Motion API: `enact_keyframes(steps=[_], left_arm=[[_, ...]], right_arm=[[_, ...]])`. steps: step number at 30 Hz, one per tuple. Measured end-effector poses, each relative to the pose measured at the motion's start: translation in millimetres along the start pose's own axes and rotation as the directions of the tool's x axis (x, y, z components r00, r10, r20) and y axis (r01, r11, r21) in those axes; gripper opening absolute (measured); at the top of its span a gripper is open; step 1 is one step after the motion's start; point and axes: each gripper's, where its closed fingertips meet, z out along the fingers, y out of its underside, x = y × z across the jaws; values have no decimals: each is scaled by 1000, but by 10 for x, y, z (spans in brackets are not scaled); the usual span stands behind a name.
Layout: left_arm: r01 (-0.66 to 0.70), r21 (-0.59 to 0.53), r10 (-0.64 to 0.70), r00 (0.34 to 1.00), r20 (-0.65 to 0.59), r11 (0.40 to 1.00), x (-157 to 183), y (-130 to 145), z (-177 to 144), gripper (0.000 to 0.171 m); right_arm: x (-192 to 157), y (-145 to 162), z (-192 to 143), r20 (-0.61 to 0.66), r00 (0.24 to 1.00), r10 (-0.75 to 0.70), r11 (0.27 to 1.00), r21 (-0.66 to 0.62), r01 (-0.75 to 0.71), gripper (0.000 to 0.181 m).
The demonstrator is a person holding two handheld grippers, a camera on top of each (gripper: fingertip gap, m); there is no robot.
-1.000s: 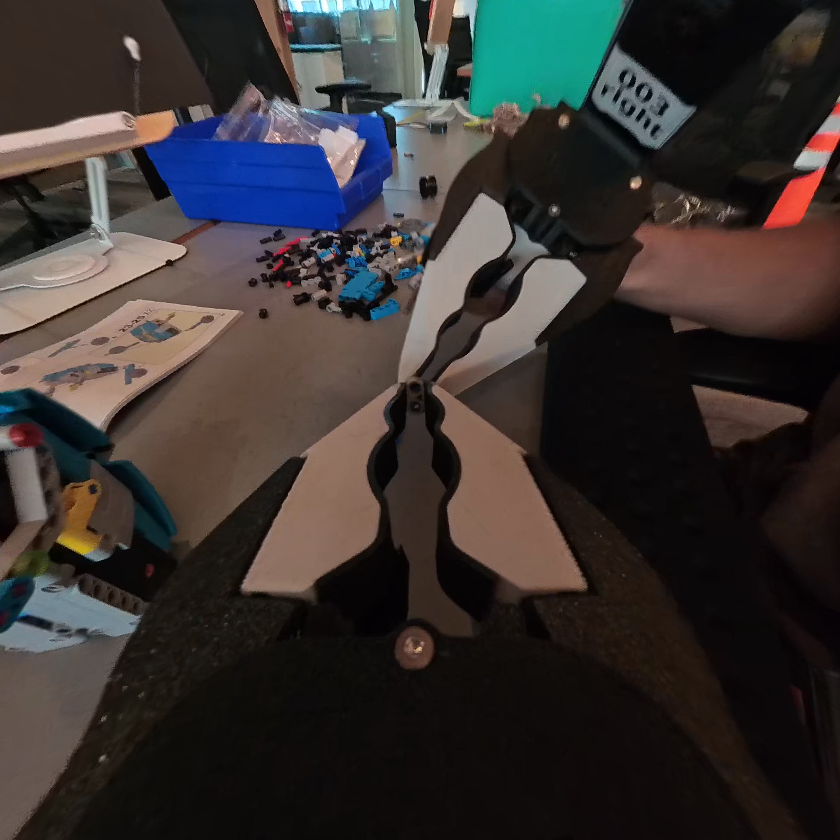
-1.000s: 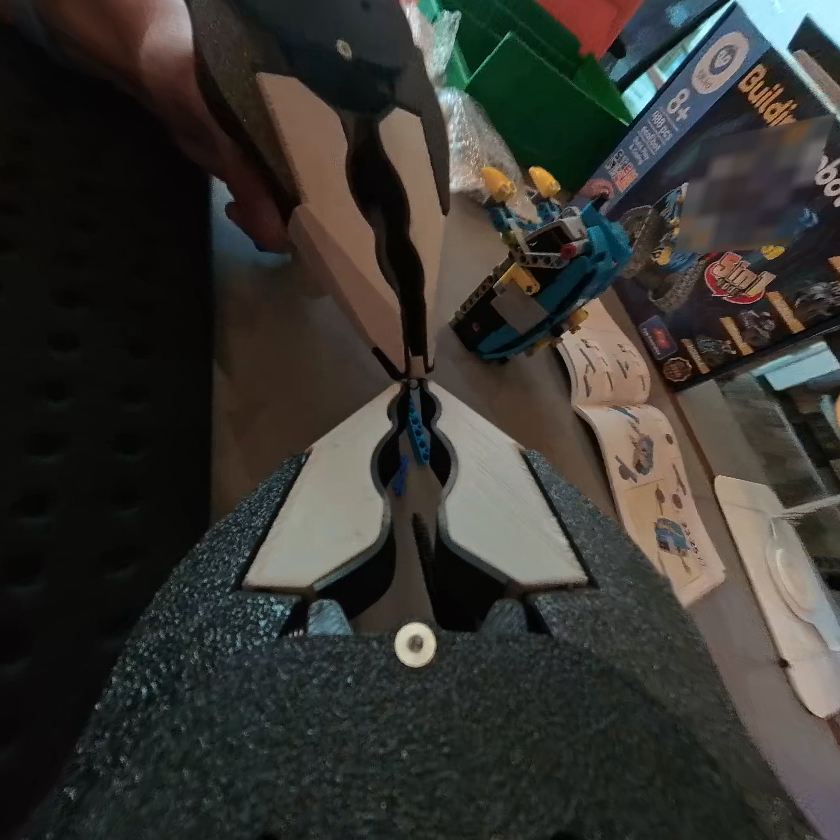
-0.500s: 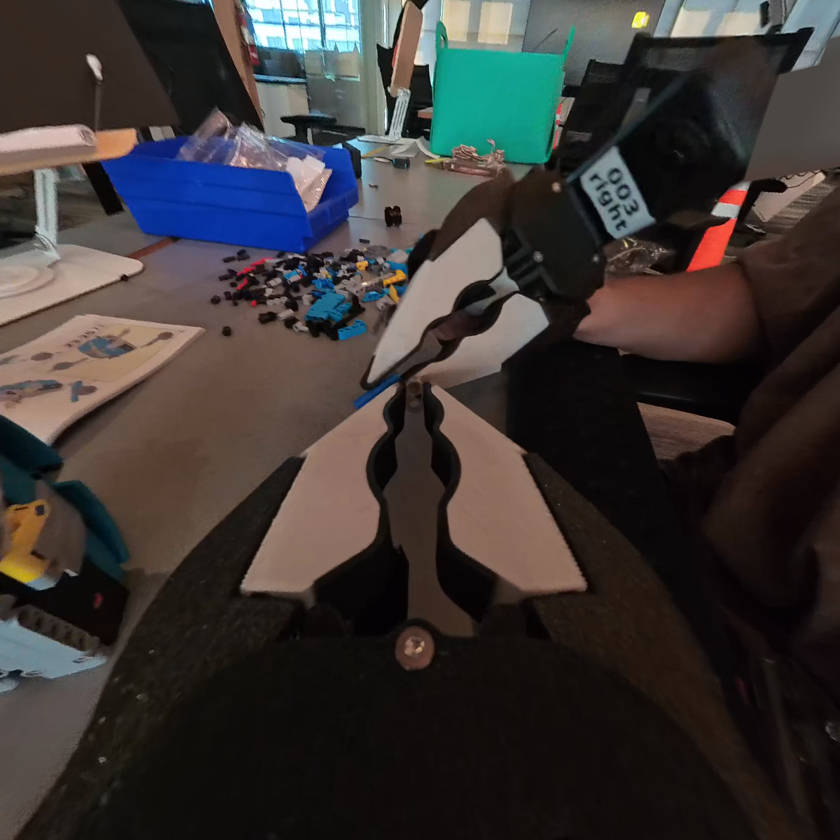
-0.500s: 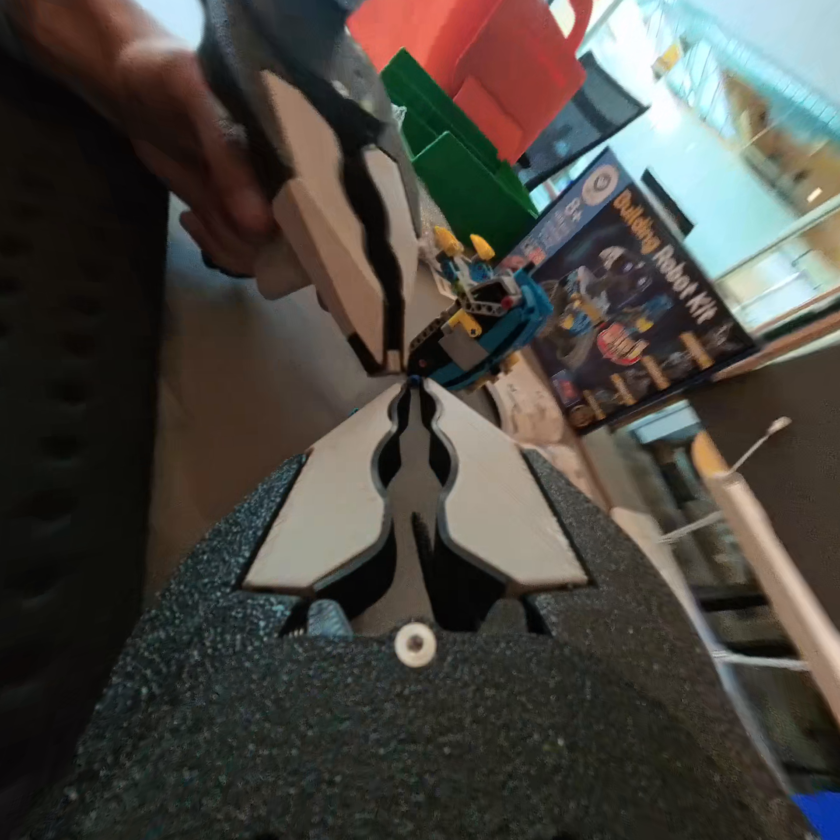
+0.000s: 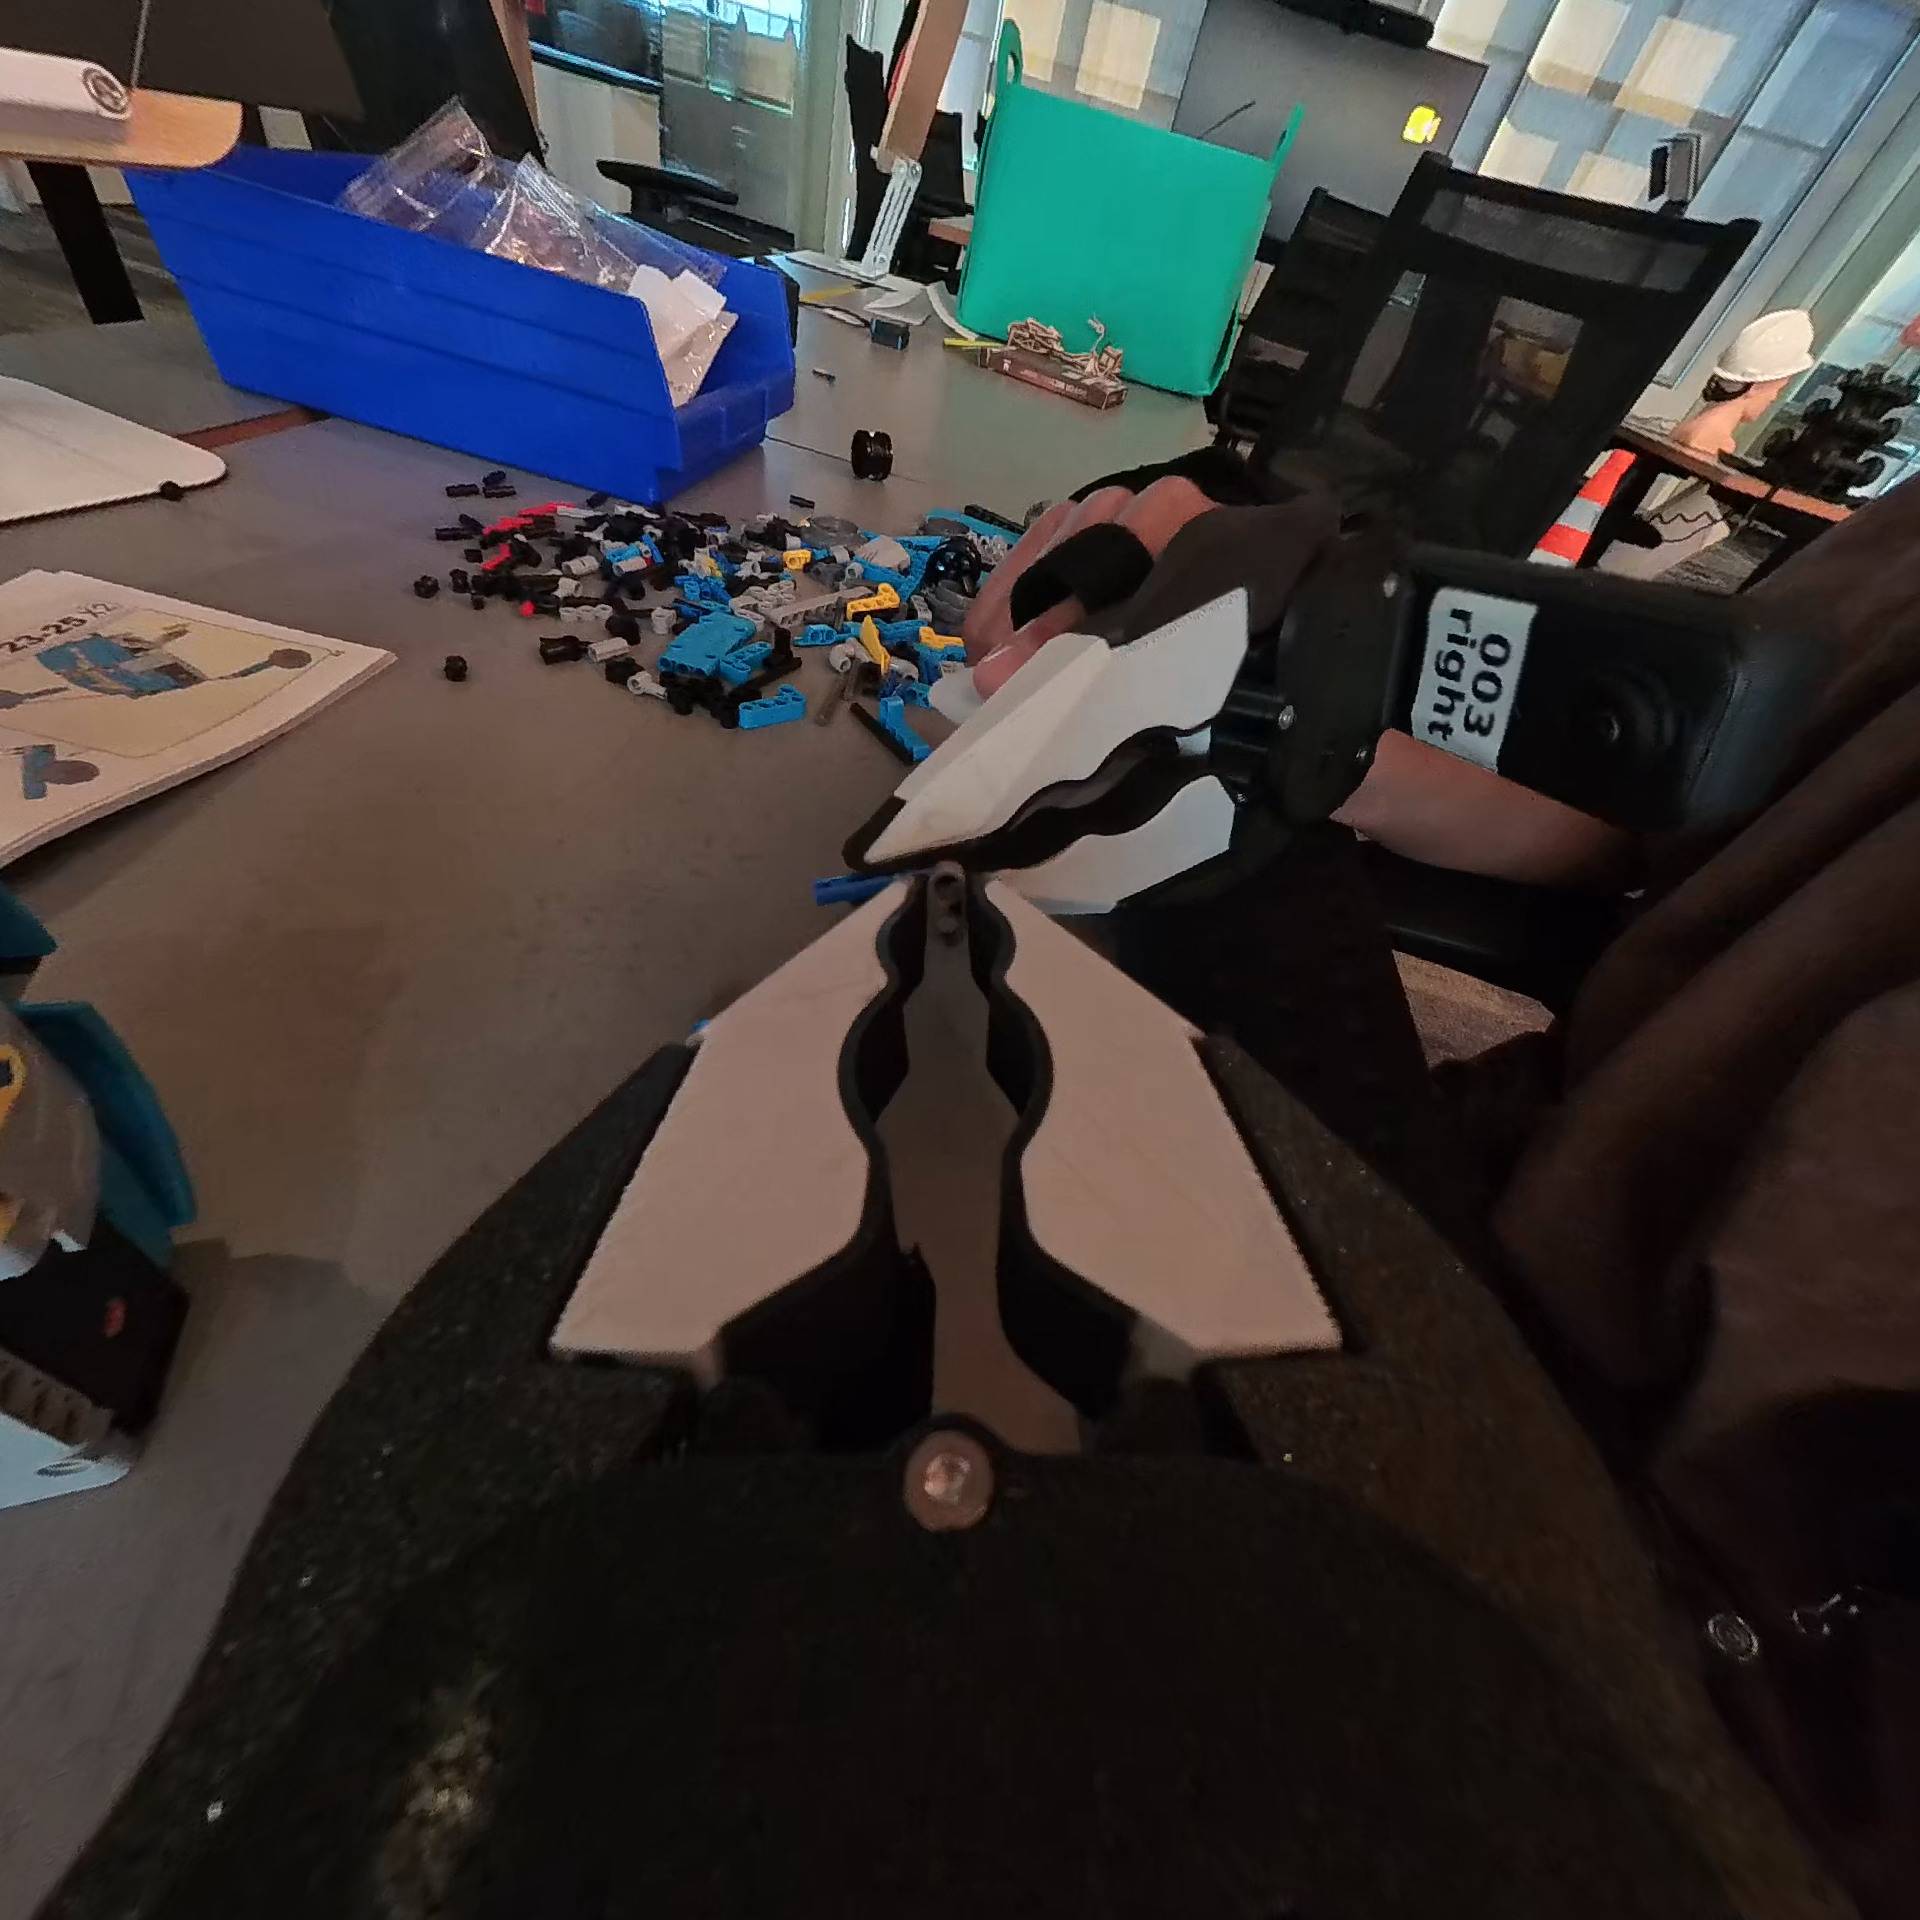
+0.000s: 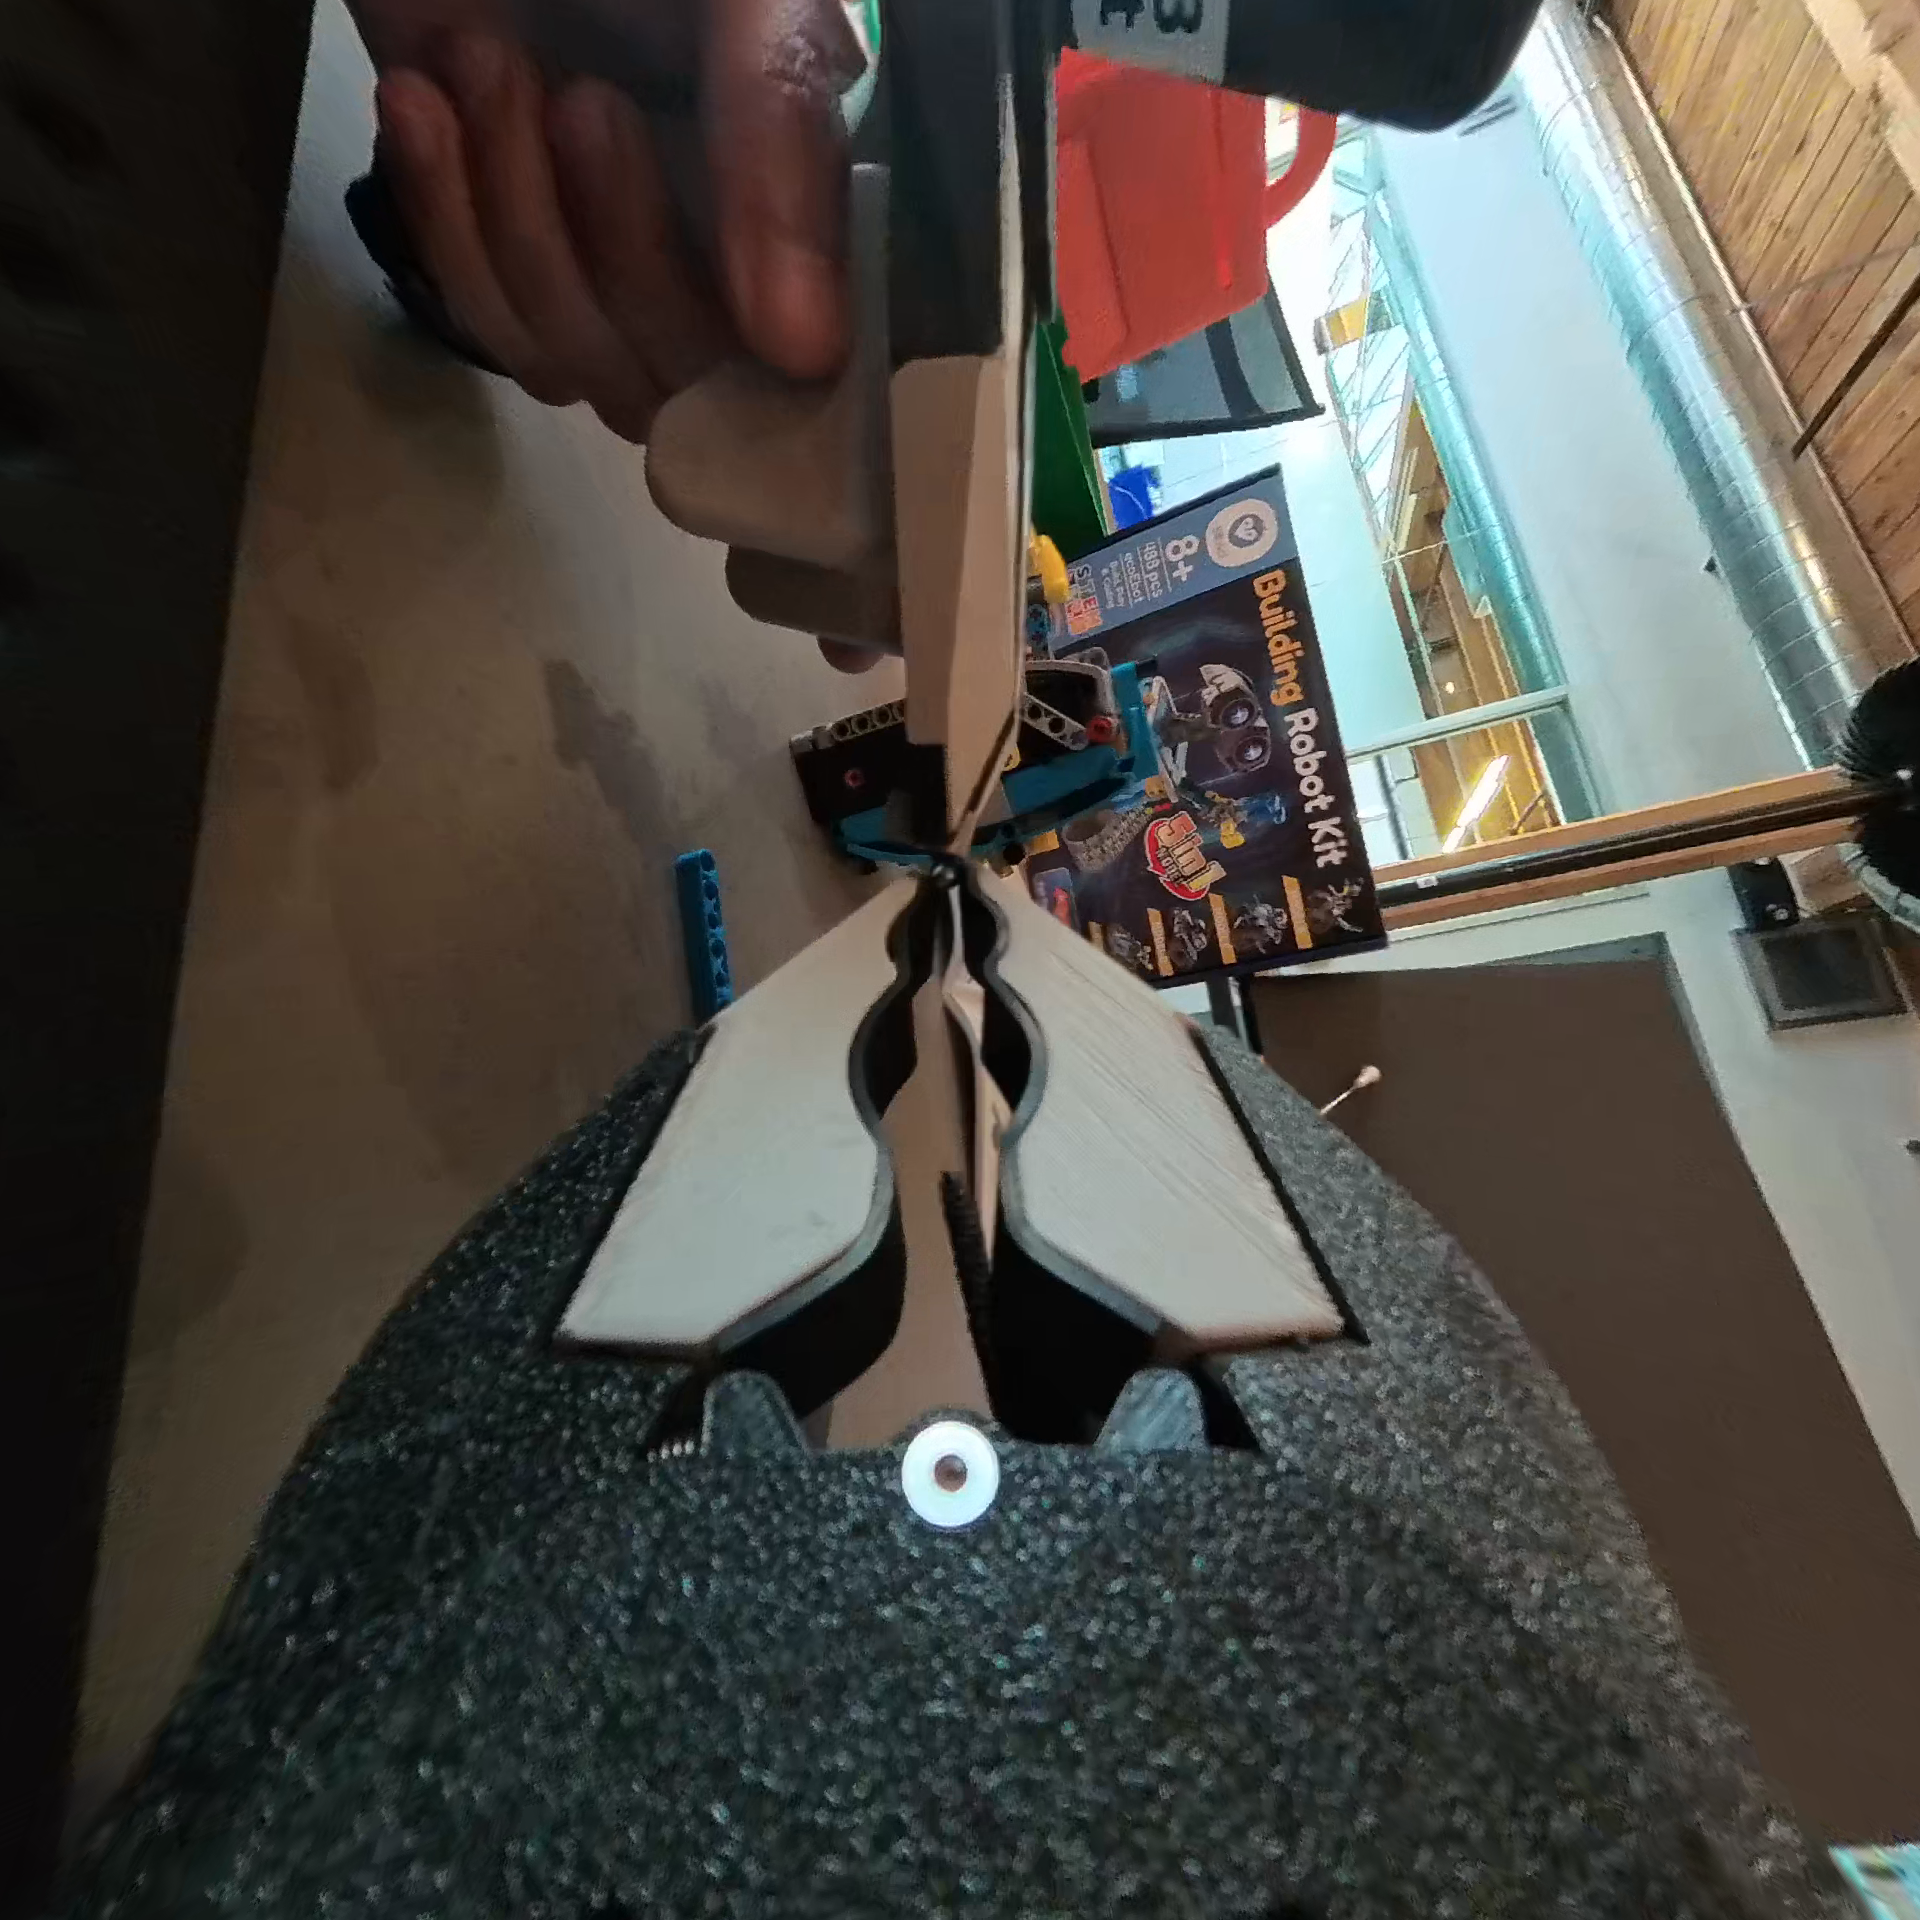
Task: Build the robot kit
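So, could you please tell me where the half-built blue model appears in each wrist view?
Left wrist view: half-built blue model at the far left edge, cropped.
Right wrist view: centre, partly behind the left gripper, before the kit box.
Shared landmark: the blue beam lying beside the meeting gripper tips.

A grey desk is seen, with a blue bin of clear plastic bags set on its far side. A scattered heap of small building pieces lies near the bin, and a black wheel sits apart behind the heap. An open instruction booklet is laid flat to the left. A blue beam lies on the desk surface. A partly built blue model and a printed kit box stand farther off.
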Motion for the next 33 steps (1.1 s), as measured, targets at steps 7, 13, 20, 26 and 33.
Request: enact_keyframes(steps=[7,13,20,26,33], left_arm=[[41,13,-40,998,-44,999,40,-14,-8,7],[110,43,-103,986,-128,993,105,-73,-59,6],[192,10,-188,967,-173,981,99,-28,-53,6],[243,101,-217,952,-218,965,96,-207,-172,7],[250,201,-220,962,-159,947,-95,-344,-307,6]], right_arm=[[14,-32,-23,-31,997,-67,998,-13,66,4],[58,-129,-56,-44,999,-31,999,24,32,4],[-8,-120,-23,1,999,52,998,29,-52,3],[118,-162,-41,121,904,410,901,101,-422,4],[127,-50,-13,277,679,680,699,36,-714,4]])
